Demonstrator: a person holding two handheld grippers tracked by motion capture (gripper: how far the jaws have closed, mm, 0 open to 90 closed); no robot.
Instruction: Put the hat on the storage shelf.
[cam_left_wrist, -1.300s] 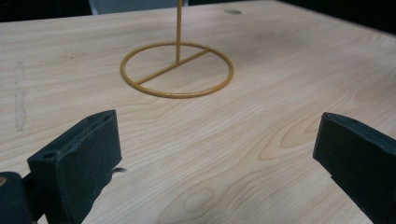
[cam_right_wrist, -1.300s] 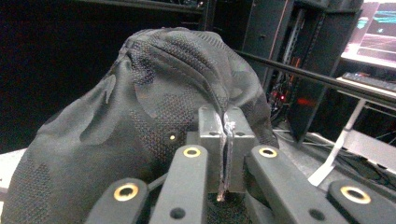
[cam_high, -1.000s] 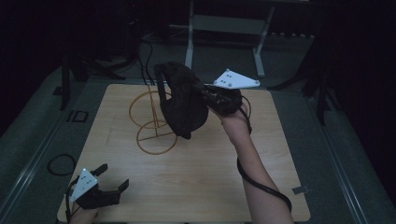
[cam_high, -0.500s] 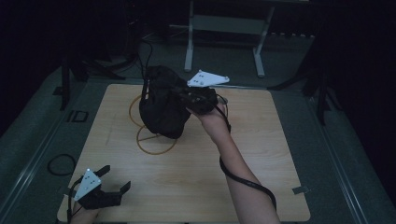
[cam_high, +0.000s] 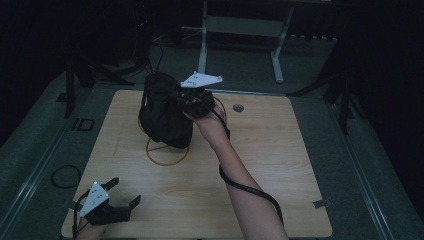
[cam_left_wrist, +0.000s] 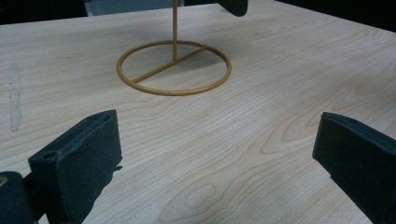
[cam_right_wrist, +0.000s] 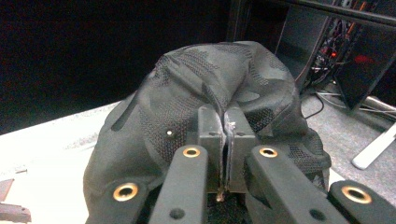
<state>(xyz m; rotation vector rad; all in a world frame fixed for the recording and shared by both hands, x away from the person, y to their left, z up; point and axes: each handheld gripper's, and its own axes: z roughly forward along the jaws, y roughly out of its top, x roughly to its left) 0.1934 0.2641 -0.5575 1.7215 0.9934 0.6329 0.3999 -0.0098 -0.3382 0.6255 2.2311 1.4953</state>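
Note:
A black mesh cap (cam_high: 162, 117) hangs over a yellow wire stand (cam_high: 167, 155), whose ring base lies on the wooden table (cam_high: 280, 165). My right gripper (cam_high: 187, 100) is shut on a fold of the cap's fabric; in the right gripper view the cap (cam_right_wrist: 205, 84) bulges just beyond the closed right gripper (cam_right_wrist: 225, 126). The cap hides the stand's upright rod from above. My left gripper (cam_high: 125, 191) rests open at the table's near left corner. In the left gripper view the stand (cam_left_wrist: 173, 67) shows beyond the open left gripper (cam_left_wrist: 215, 149), with the cap's lower edge (cam_left_wrist: 233, 5) above it.
A round hole (cam_high: 238, 107) sits in the tabletop right of the cap. A piece of tape (cam_high: 320, 203) marks the near right corner. A looped cable (cam_high: 65, 175) lies on the floor at the left, and a grey desk frame (cam_high: 205, 45) stands behind the table.
My right gripper has carried the cap leftward and slightly down, from right of the stand to over its rod. The left gripper has stayed in place.

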